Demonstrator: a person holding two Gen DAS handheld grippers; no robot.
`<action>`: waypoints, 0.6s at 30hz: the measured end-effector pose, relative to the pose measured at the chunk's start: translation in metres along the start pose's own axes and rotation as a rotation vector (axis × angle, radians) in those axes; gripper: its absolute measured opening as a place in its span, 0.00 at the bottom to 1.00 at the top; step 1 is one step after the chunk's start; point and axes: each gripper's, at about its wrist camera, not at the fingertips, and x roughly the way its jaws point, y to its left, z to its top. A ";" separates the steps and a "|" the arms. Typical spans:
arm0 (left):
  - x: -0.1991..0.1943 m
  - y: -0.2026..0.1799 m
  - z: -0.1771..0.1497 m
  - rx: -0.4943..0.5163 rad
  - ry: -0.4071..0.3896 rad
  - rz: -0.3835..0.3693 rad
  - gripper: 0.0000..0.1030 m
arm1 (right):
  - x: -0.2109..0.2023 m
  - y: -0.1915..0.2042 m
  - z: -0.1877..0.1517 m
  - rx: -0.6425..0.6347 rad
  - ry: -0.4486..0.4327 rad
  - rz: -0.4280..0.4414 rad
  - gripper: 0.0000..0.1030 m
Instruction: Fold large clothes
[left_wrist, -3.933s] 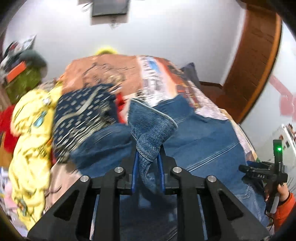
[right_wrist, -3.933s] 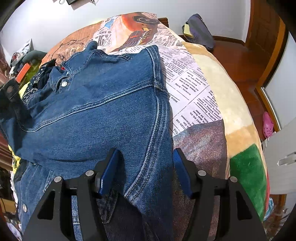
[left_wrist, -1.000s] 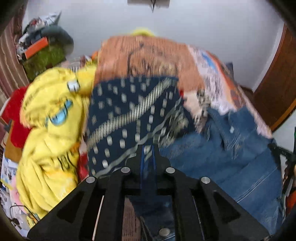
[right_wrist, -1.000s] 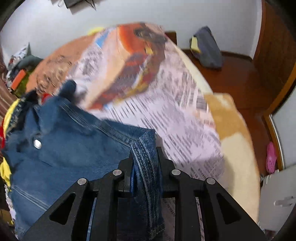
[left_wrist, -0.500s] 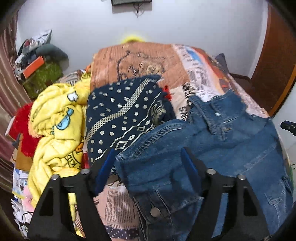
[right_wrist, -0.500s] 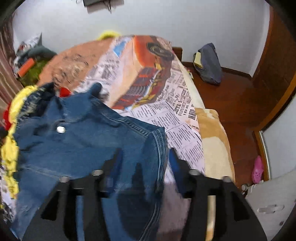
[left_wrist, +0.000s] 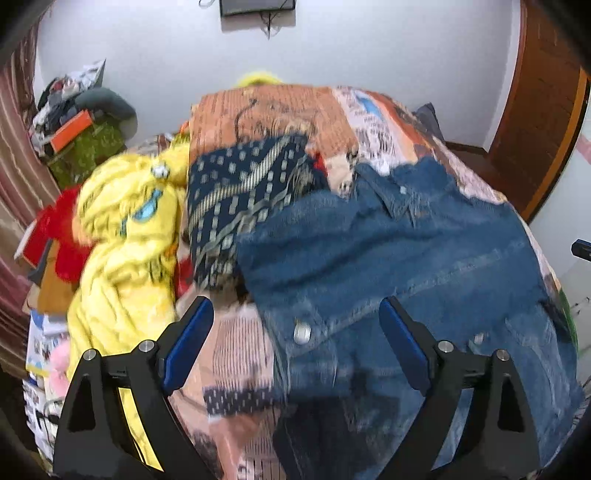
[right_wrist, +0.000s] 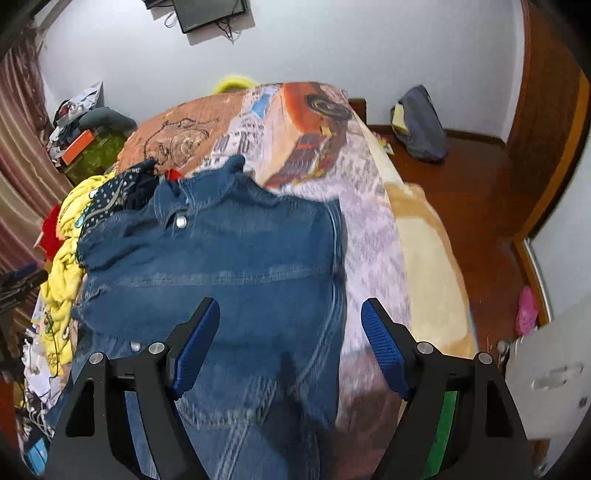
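Denim jacket (left_wrist: 388, 258) lies spread on the bed (right_wrist: 424, 236), directly ahead of and below both the left gripper (left_wrist: 295, 332) and right gripper (right_wrist: 288, 332), each spread wide, gripping nothing.

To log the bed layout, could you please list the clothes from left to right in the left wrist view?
Red cloth → yellow garment → navy patterned cloth → denim jacket.

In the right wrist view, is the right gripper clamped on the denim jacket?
No, the right gripper stands wide open above the denim jacket, with nothing between its fingers.
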 end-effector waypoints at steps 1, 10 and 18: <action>0.002 0.003 -0.008 -0.013 0.019 -0.005 0.89 | 0.000 -0.002 -0.008 0.009 0.010 0.000 0.74; 0.034 0.042 -0.087 -0.180 0.224 -0.089 0.89 | 0.020 -0.025 -0.069 0.101 0.146 0.010 0.74; 0.058 0.056 -0.140 -0.373 0.371 -0.283 0.88 | 0.030 -0.030 -0.097 0.136 0.178 0.067 0.74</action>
